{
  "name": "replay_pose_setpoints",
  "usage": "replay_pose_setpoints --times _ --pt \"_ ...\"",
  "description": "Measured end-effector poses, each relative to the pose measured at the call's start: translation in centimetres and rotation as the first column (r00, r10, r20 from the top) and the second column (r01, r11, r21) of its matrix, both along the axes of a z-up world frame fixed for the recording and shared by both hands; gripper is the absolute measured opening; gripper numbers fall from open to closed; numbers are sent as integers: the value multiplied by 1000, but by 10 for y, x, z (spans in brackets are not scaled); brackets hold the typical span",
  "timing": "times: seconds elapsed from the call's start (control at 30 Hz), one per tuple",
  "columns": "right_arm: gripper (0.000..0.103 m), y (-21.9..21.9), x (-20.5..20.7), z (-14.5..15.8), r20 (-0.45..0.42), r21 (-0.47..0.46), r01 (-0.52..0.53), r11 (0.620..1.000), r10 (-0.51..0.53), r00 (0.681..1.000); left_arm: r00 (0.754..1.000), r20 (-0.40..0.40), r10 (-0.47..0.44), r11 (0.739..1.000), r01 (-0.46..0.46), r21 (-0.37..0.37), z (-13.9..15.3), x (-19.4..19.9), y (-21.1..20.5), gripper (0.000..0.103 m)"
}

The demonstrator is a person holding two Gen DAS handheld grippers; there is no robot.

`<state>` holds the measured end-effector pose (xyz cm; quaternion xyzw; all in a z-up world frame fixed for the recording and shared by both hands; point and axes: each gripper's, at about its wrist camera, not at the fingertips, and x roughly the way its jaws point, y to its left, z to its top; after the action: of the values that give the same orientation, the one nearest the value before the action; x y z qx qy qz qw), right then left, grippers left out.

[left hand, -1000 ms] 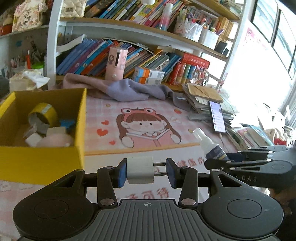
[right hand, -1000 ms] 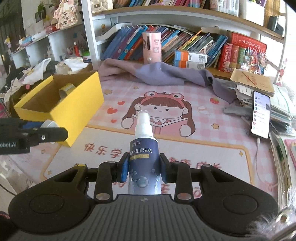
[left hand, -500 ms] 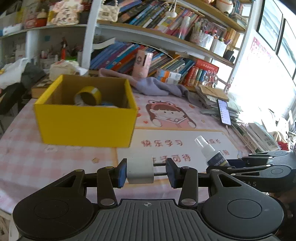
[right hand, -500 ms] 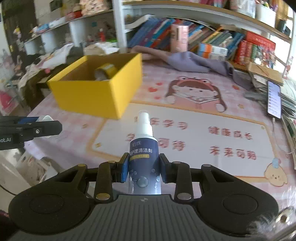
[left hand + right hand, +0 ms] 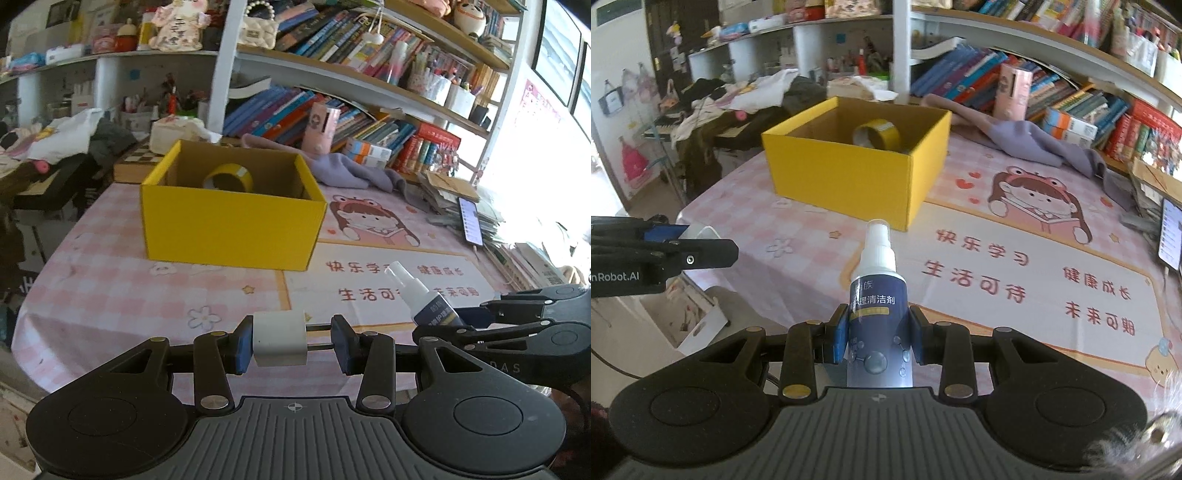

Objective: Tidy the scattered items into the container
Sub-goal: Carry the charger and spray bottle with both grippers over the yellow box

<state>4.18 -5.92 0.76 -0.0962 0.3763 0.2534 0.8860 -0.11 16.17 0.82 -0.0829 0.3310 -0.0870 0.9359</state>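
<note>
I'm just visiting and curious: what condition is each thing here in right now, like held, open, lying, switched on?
Left gripper: shut on the white block.
White block: held above the table, outside the box.
Right gripper: shut on the spray bottle.
Spray bottle: held upright, nozzle up.
Yellow box: open-topped, standing on the table.
Tape roll: inside the box.
Phone: screen lit.
Purple cloth: crumpled on the table.

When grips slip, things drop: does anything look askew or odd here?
The white block sits off-centre in the left gripper: tight against one side, a gap showing on the other. The spray bottle stands straight in the right gripper.
</note>
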Motion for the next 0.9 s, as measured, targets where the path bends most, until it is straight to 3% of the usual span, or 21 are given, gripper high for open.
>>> replay_pose_setpoints --times 0.47,0.9 --pt "31 45 6 5 19 6 -200 980 200 980 989 -45 138 990 -139 -25 -6 4 35 42" --pt "31 62 88 21 96 62 -207 976 200 975 994 37 101 994 -102 43 15 84 37 42"
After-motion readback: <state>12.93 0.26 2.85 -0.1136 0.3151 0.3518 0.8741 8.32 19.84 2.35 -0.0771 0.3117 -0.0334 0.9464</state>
